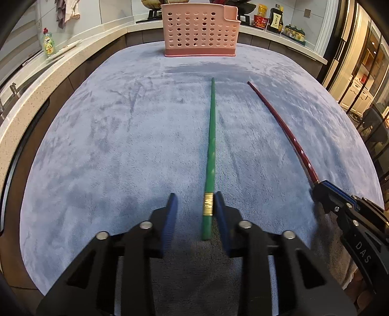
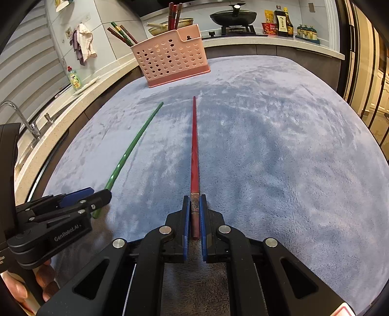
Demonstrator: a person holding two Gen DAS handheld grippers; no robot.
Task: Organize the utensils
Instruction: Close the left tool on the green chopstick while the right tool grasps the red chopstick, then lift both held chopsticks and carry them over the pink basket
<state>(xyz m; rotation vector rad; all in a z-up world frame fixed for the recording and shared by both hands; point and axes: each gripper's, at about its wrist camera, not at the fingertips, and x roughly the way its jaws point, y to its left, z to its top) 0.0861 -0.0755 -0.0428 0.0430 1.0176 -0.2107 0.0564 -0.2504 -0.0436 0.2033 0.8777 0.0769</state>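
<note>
Chopsticks (image 2: 173,14) in pink holder (image 2: 170,58) show only from right wrist.

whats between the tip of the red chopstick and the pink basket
Only bare blue cloth. In the right wrist view nothing lies between the red chopstick tip and the pink basket.

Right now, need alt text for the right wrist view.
Right gripper, jaws shut on a red chopstick pointing ahead over a blue cloth. At left, the left gripper straddles a green chopstick; a pink basket of chopsticks stands beyond.
</note>
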